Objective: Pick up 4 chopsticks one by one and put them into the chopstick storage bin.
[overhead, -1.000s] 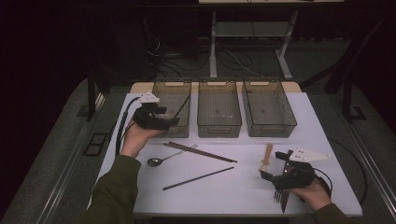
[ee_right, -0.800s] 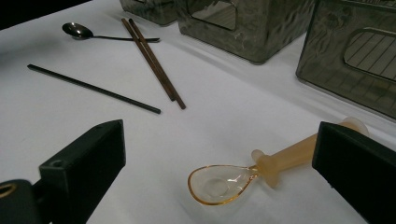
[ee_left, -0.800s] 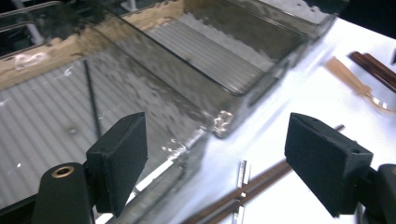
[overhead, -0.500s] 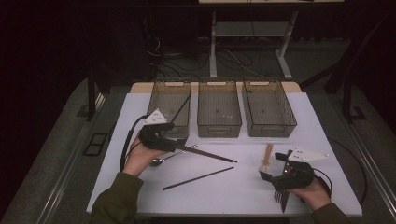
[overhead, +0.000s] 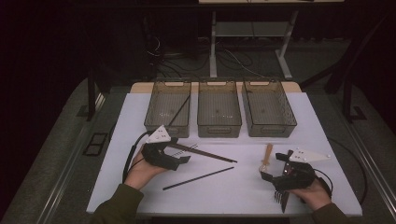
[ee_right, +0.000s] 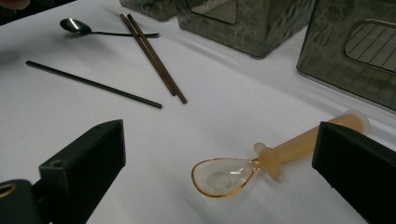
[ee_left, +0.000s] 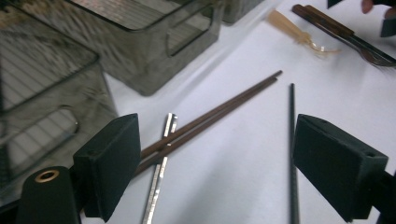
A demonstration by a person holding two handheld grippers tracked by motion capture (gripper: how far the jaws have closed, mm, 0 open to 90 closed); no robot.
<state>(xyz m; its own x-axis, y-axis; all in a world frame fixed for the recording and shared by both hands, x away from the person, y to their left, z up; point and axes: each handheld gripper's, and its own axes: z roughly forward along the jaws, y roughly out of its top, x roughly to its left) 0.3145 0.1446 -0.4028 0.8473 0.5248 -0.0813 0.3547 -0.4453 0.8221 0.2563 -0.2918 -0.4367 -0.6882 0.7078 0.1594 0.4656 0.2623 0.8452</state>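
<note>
My left gripper (overhead: 183,159) hovers low over the white table (overhead: 243,193), pointing right. Its jaws have just been opening and stand open (ee_left: 219,140) with nothing pressed between them. Ahead of them lie a pair of brown chopsticks (ee_left: 210,114), a metal spoon's handle (ee_left: 159,172) and a black chopstick (ee_left: 292,140). My right gripper (overhead: 273,165) rests at the near right, open (ee_right: 224,144), with an amber plastic spoon (ee_right: 243,170) lying on the table between its jaws, untouched. The metal spoon's bowl (ee_right: 74,25) shows far off in the right gripper view.
Three clear bins (overhead: 219,109) stand in a row at the back; the left bin (overhead: 161,116) holds a black chopstick (overhead: 180,109). A fork (overhead: 280,198) with a brown handle lies under the right hand, near the table's front edge.
The left gripper has come away from the left bin, down and toward the person, to the chopsticks. The right hand has stayed put.
</note>
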